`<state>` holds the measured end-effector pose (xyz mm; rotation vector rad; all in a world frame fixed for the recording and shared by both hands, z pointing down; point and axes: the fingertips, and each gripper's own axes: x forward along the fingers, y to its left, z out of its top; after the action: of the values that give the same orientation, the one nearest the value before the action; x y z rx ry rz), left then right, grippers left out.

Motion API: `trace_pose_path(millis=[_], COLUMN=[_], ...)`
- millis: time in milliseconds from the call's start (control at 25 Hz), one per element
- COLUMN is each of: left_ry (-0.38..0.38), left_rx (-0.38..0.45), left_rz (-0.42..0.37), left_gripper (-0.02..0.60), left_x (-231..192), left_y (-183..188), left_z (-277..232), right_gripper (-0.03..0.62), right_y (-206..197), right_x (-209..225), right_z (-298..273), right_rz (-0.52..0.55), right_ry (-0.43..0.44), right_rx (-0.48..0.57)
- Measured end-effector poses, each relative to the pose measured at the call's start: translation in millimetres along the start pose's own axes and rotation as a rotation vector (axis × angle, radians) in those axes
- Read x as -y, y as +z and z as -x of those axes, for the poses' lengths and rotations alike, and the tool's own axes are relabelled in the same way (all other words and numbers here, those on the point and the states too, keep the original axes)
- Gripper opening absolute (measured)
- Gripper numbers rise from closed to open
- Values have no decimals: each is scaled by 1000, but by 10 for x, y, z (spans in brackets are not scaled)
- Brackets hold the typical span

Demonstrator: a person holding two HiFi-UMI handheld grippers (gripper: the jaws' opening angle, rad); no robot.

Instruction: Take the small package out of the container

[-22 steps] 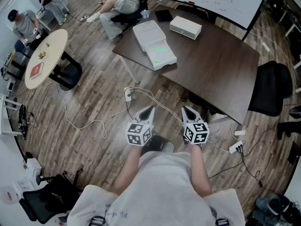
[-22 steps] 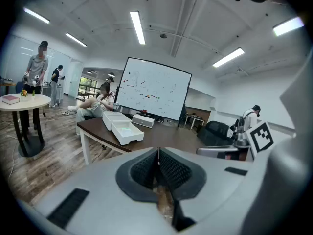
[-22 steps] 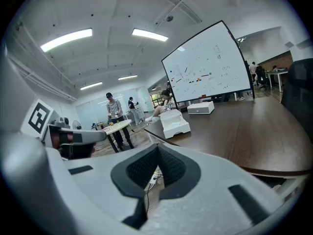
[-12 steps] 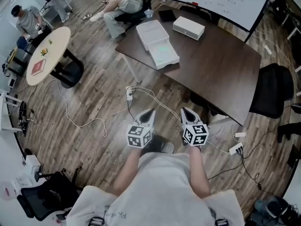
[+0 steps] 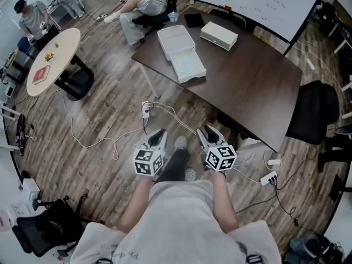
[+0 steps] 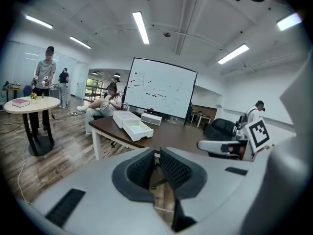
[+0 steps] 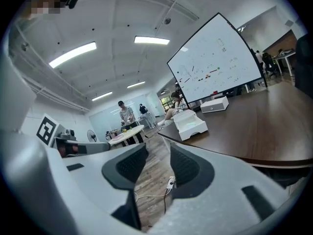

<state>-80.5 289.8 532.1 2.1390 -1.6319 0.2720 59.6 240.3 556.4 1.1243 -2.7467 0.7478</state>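
On the table (image 5: 250,92), the container (image 5: 193,74) shows indistinct contents.

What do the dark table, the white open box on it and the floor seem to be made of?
Dark brown rectangular table: wood or laminate, smooth, soft reflections. White open rectangular box: smooth plastic or coated card, unclear which. Floor: grey-brown wood-look planks, seams and grain visible.

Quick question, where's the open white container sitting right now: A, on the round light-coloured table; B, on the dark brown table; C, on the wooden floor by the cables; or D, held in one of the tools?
B: the open white container rests near a corner of the dark brown table.
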Motion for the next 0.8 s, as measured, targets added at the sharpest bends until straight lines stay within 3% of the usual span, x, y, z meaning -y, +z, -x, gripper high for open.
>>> trace_pose_path(millis=[200, 360, 520, 800], left_ry=[7, -17, -44, -96], left_rx=[-6, -2, -16, -15], left_rz=[18, 39, 38, 29], left_gripper=[12, 25, 109, 166], left_x=[-247, -271, -253, -298], left_y=[-2, 106, 281, 719], left_z=[-219, -577, -974, -1625], right_gripper=[175, 193, 210, 233], right_y=[-11, 132, 397, 676], right_x=[-93, 123, 444, 881], right_z=[-217, -268, -354, -683], right_rz=[-8, 11, -63, -82], right_ry=[57, 23, -17, -68], right_rx=[-27, -29, 19, 8])
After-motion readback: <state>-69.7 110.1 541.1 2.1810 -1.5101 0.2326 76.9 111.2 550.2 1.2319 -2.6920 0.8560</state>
